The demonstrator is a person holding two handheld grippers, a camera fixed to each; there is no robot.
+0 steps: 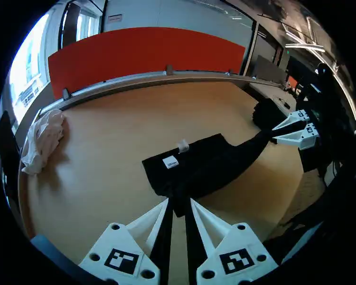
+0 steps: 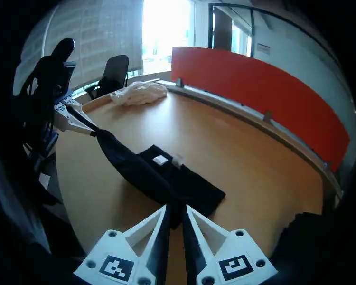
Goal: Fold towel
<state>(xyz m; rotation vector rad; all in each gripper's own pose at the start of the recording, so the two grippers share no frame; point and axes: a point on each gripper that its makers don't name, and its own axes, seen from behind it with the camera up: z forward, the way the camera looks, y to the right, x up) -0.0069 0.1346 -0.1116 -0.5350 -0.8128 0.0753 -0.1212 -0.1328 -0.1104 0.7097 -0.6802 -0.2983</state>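
The left claw (image 1: 180,203) was closed to a narrow slit, both fingers pinching one corner of the black towel (image 1: 201,166). The right claw (image 2: 175,208) was closed just as far on another corner. In the left gripper view, the towel's edge ran taut and raised between the two claws. The rest of it draped down and lay crumpled on the wooden table (image 1: 107,156), with a white tag facing up. A white cloth (image 1: 42,135) lay bunched near the table's far edge, well apart from the towel. A red divider (image 1: 145,52) stood along the back edge of the table. A dark chair (image 2: 115,71) stood beyond the cloth, by the window.
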